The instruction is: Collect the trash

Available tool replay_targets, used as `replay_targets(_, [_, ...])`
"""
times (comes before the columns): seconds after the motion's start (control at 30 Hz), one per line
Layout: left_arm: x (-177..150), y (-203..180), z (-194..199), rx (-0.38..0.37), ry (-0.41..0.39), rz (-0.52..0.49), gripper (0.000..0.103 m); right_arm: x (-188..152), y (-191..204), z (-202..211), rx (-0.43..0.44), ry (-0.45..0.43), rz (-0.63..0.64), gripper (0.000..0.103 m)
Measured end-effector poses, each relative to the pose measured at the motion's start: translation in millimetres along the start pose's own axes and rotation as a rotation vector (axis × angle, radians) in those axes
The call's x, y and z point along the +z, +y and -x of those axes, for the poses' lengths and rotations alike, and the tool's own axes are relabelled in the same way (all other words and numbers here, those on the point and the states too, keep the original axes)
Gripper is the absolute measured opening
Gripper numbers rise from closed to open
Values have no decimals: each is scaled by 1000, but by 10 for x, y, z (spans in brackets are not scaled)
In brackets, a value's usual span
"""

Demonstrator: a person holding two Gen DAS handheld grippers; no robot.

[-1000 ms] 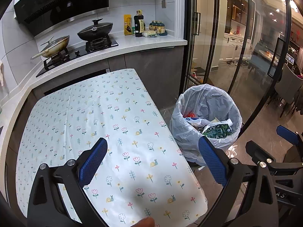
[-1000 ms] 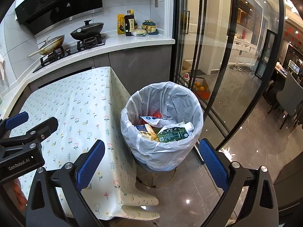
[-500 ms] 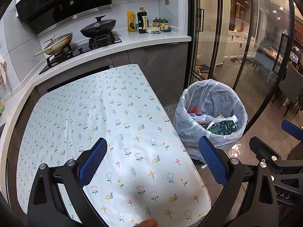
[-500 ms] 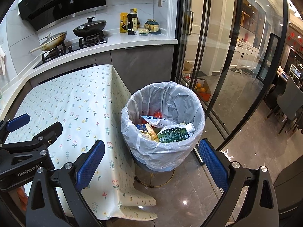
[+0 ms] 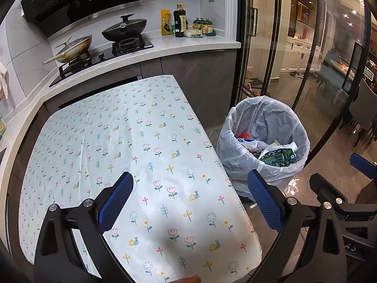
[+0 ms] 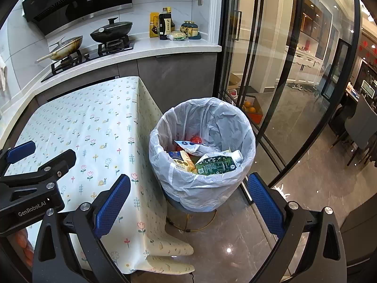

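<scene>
the left gripper (image 5: 189, 202) is released, its blue pads spread wide with nothing between them, and it hangs above the near end of the worktop (image 5: 122, 136), which wears a pale cloth printed with flowers and snails. the cloth's top is bare. a fingertip (image 5: 186, 279) shows at the bottom edge of the left view.

the right gripper (image 6: 188, 202) is likewise released and empty, its pads wide apart; it hangs over the floor (image 6: 235, 247) just off the worktop's right edge, looking down at the bin (image 6: 202, 151). in the right view the left gripper's black body sits at the left, above the cloth.

the bin stands on the floor just beside the worktop's right side, lined with a clear white bag (image 6: 212, 118) folded over the rim. the trash lies inside it: a green carton (image 6: 215, 164) on top toward the right, a yellow pack (image 6: 181, 161) to its left, a white and blue wrapper (image 6: 190, 145) behind them, and something red (image 6: 195, 139) at the back.

beyond the worktop runs a white counter (image 5: 165, 44) with a hob bearing a pan (image 5: 75, 48) and a lidded wok (image 5: 124, 28), and bottles (image 5: 179, 21) near the corner. glass sliding doors (image 6: 271, 70) stand to the right of the bin.
</scene>
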State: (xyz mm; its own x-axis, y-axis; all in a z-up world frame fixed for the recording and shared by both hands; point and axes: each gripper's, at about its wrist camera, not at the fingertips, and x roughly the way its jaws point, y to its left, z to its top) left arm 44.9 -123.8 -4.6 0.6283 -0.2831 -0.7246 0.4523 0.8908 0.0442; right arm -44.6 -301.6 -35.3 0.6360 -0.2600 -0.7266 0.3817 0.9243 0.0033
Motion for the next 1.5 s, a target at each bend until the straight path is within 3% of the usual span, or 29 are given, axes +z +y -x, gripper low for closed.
replay_targets(1.5, [-81, 116, 15, 30, 18, 24, 93, -55, 80, -45, 22, 6, 14, 96])
